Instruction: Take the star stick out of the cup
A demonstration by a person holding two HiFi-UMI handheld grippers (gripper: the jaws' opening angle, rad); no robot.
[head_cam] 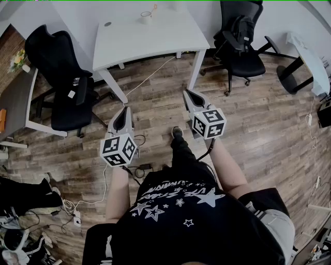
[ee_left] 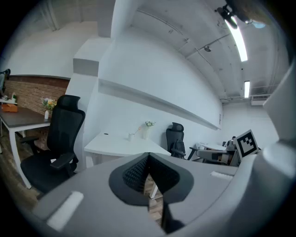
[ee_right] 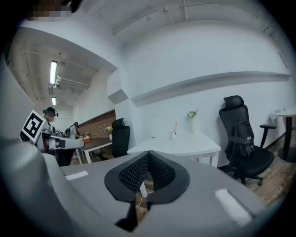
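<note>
Cup (head_cam: pixel 146 18) sits at the far side of the white worktop (head_cam: pixel 155 39), with the star stick (head_cam: pixel 153 9) standing in it and leaning slightly right. It's dead ahead and well apart from both claws. Left claw (head_cam: pixel 124 111) and right claw (head_cam: pixel 187 94) are both closed and empty. Right looks marginally nearer. The pull should go up along the stick's axis.

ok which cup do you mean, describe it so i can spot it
Find the white desk straight ahead. Near its back edge stands a small white cup; unlike the flower vase beside it, it holds one thin pinkish stick.
</note>
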